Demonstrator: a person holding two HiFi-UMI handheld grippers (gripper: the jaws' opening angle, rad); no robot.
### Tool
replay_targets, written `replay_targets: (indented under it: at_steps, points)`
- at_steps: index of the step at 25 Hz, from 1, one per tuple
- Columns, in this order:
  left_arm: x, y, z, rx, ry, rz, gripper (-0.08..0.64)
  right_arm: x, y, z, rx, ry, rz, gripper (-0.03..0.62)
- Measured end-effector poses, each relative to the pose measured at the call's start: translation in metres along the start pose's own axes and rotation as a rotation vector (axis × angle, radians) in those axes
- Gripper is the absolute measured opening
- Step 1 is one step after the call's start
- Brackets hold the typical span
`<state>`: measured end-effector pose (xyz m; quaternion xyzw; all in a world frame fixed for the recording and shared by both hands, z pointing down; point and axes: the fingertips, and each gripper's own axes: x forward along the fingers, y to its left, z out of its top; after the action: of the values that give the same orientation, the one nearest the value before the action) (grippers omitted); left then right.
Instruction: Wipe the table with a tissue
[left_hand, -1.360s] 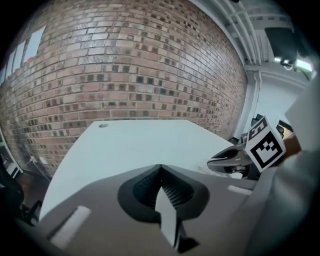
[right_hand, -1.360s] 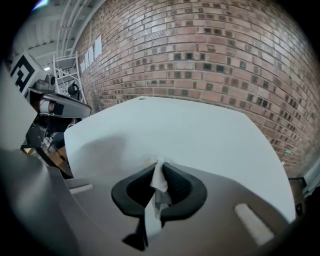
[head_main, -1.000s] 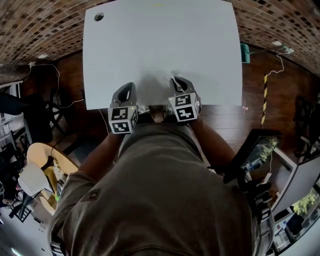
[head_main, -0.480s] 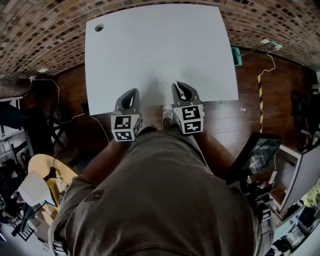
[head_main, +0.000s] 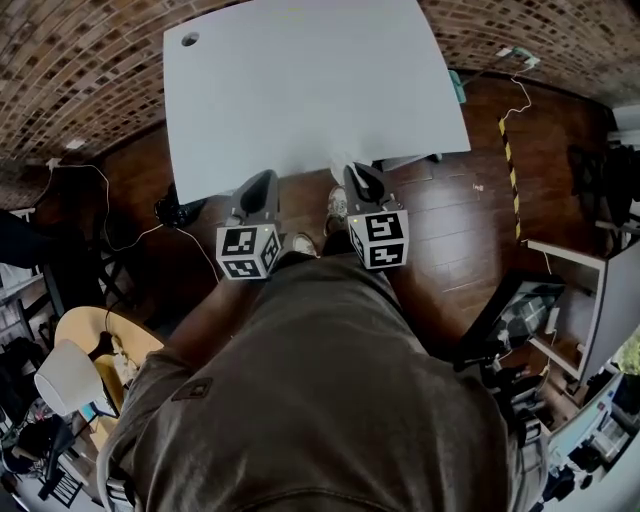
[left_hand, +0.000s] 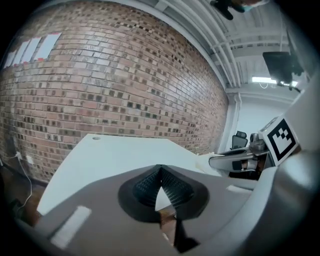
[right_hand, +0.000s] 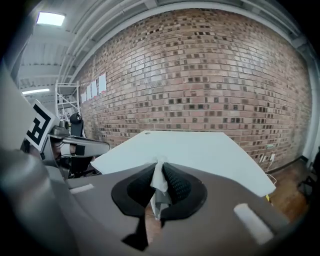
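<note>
The white, crumpled paper tissue (right_hand: 158, 182) was pinched upright between the closed jaws of the right gripper (right_hand: 160, 170), a small tuft poking out above the pads and a wrinkled fold hanging below them. It was held just at the near edge of the pale, rounded-cornered rectangular table (head_main: 300, 80), whose top was bare, with a small round hole by its far left corner.
</note>
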<state>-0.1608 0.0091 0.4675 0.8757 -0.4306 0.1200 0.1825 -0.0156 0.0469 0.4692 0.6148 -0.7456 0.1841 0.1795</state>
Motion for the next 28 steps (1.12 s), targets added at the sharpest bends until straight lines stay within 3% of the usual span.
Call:
replay_targets:
  at_steps: [28]
  points:
    - [0.001, -0.037, -0.002, 0.013, 0.008, 0.021, 0.002, -0.021, -0.02, -0.006, -0.019, -0.013, 0.051, 0.035]
